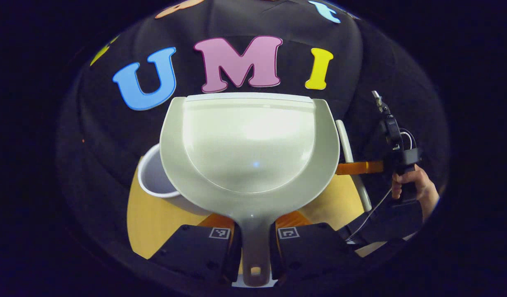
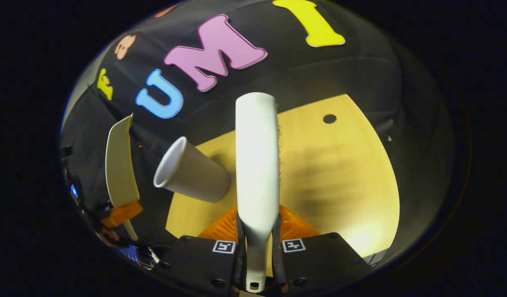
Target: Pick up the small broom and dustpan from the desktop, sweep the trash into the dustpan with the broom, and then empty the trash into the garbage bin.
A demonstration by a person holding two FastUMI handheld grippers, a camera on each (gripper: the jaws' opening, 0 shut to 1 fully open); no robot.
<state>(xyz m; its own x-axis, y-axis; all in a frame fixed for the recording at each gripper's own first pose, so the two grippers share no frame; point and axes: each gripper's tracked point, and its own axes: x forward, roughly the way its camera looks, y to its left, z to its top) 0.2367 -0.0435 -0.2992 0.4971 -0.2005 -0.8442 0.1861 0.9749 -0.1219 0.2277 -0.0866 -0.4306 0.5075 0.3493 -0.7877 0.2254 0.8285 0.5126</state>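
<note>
My left gripper [image 1: 255, 235] is shut on the handle of a pale dustpan [image 1: 249, 148], held up in the air with its wide mouth pointing away. The pan's inside looks bare. Behind its left edge stands a white garbage bin [image 1: 154, 177] on the yellow table. In the right gripper view, my right gripper [image 2: 257, 231] is shut on the handle of a white broom [image 2: 256, 156], bristles along its right edge. The bin [image 2: 191, 173] sits just left of the broom. Farther left, the dustpan [image 2: 119, 165] shows edge-on.
The yellow wooden table [image 2: 340, 177] has a small round hole [image 2: 329, 119] near its far edge. Black cloth walls close in behind and beside it. A hand [image 1: 414, 185] holds the right gripper at the right of the left gripper view, with the broom [image 1: 352, 161] edge-on.
</note>
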